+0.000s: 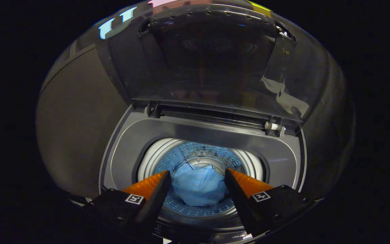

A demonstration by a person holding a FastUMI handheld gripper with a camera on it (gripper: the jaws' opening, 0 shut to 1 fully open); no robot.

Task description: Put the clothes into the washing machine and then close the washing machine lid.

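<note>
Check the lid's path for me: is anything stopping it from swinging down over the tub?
Nothing visible does. The lid stands upright on its hinges, the blue shirt lies down in the tub, and the gripper hangs above with open, empty jaws.

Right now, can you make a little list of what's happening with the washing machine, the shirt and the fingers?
washing machine: top loader, drum open
lid: raised, standing up behind the drum
blue shirt: lying crumpled at the bottom of the drum
gripper: above the drum, fingers apart, holding nothing; the shirt shows between them, lower down
done: shirt is in
left to do: close the lid
</note>
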